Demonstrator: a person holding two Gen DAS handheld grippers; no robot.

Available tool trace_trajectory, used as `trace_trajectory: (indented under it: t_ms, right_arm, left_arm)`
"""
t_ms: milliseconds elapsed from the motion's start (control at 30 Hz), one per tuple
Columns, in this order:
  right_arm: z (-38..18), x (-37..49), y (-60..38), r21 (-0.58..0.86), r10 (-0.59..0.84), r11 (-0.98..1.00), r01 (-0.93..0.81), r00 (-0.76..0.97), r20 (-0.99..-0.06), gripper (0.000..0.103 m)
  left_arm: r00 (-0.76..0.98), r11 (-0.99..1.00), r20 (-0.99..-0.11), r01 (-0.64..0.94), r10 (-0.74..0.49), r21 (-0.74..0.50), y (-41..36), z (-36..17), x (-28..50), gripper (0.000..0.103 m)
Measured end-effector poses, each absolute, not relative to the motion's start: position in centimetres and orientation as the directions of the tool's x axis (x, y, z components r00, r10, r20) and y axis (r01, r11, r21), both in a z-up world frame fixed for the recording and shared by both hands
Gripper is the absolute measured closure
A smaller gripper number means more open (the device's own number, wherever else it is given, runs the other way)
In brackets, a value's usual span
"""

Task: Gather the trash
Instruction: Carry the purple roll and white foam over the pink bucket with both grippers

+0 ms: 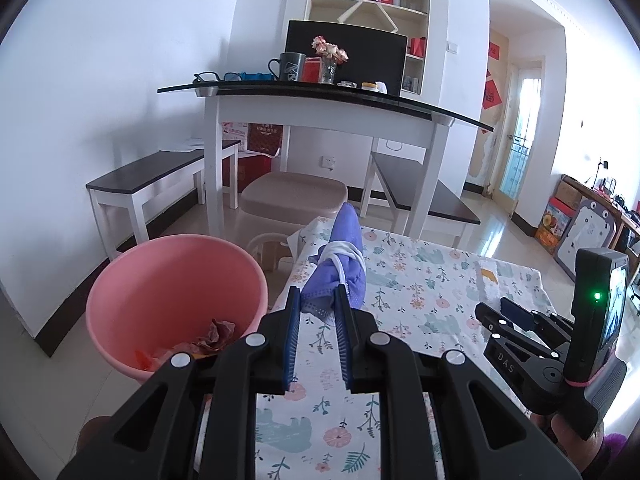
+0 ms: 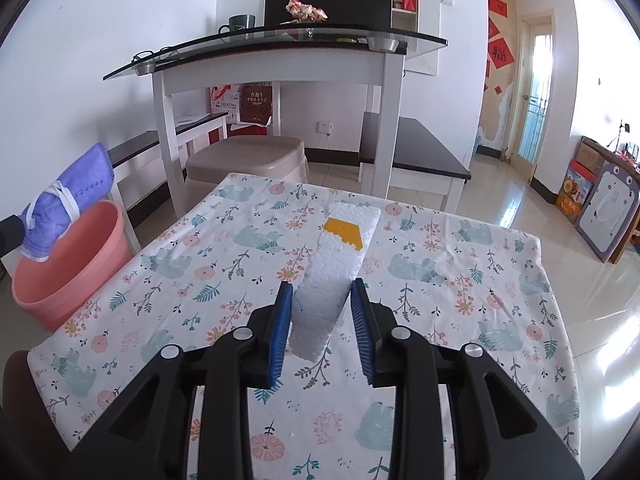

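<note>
The counter (image 2: 440,248), draped in a floral cloth, fills the middle of the room, and the pink plastic bin (image 1: 132,280) stands on the floor just off its left edge, with some crumpled reddish scraps (image 1: 216,336) already lying in the bottom.

The left hand-held gripper (image 1: 318,300) is clamped on one end of a purple face mask (image 1: 340,264) rolled up and tied with its own white ear loops. The bundle's long axis runs straight out ahead of the fingers. In the right wrist view it hangs in the air over the near rim of the bin (image 2: 60,276), so the bin's open mouth lies down and to the left of this gripper; I judge that a short carry leftward, then a release, would drop it in.

The right hand-held gripper (image 2: 322,312) straddles the near end of a white foam block (image 2: 340,256) lying flat on the cloth, yellow tape patch (image 2: 346,232) on top. Its long axis also runs away from the fingers, slightly to the right. The left pad touches the foam while a sliver of gap shows at the right one, so the jaws are around it but not yet closed. The bin lies well off to this gripper's left.
</note>
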State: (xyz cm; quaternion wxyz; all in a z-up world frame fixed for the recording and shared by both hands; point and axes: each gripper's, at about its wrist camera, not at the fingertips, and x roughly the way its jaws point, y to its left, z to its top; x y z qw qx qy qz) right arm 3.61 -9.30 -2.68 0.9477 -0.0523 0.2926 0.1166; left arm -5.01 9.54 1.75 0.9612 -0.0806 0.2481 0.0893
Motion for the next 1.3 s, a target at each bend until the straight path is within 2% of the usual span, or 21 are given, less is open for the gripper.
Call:
trace_trajectory:
  t_ms: [167,767,1300]
  right_arm:
    - [-2.4,3.2,-8.7,-0.043,0.200,0.962,-0.268,0.808,-0.555,0.073]
    - [2.4,0.2,-1.0,-0.044,0.419,0.869,-0.492,0.782,-0.462,0.073]
    - [3.5,-1.7,6.9,-0.034,0.579,0.745,-0.666,0.672,-0.461,0.073]
  left_arm:
    - [0.863,0.965,-0.480,-0.236,0.156,-0.110,10.4,1.8,-5.7,0.087]
    - [0.846,0.930,-0.476,-0.341,0.239,-0.139,13.9,1.4,-7.4,0.087]
    - [0.810,0.865,-0.480,-0.467,0.337,-0.180,18.9,0.6,-9.8,0.087]
